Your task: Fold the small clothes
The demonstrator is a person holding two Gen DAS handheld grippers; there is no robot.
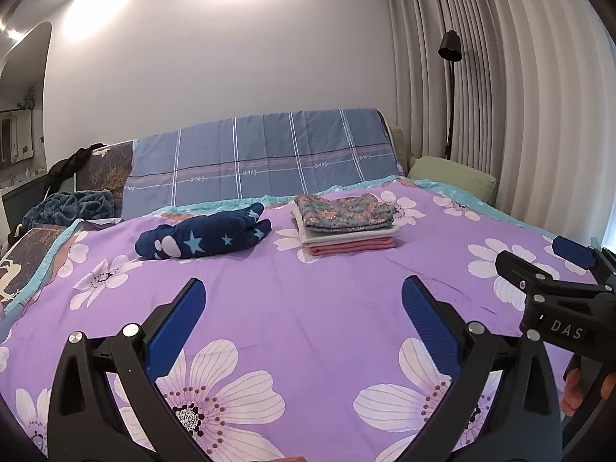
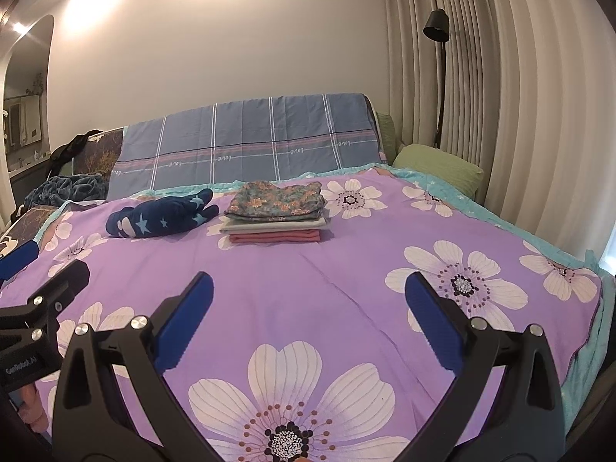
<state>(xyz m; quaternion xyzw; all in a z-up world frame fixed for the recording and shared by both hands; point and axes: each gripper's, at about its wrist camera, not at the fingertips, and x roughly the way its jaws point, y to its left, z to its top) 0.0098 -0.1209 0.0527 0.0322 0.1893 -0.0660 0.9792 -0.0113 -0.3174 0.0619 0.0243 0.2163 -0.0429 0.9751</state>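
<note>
A crumpled navy garment with light stars (image 1: 204,235) lies at the far left of the purple flowered bedspread (image 1: 308,308). It also shows in the right wrist view (image 2: 159,213). Beside it to the right stands a neat stack of folded clothes (image 1: 346,225), floral piece on top, grey and pink below; it also shows in the right wrist view (image 2: 275,211). My left gripper (image 1: 304,300) is open and empty, low over the near bedspread. My right gripper (image 2: 308,296) is open and empty, also near the front. Each gripper shows at the edge of the other's view.
A blue plaid cloth (image 1: 261,161) covers the headboard behind the bed. A green pillow (image 1: 454,175) lies at the far right, a dark blanket (image 1: 69,206) at the far left. A black floor lamp (image 1: 450,50) and curtains (image 1: 519,96) stand on the right.
</note>
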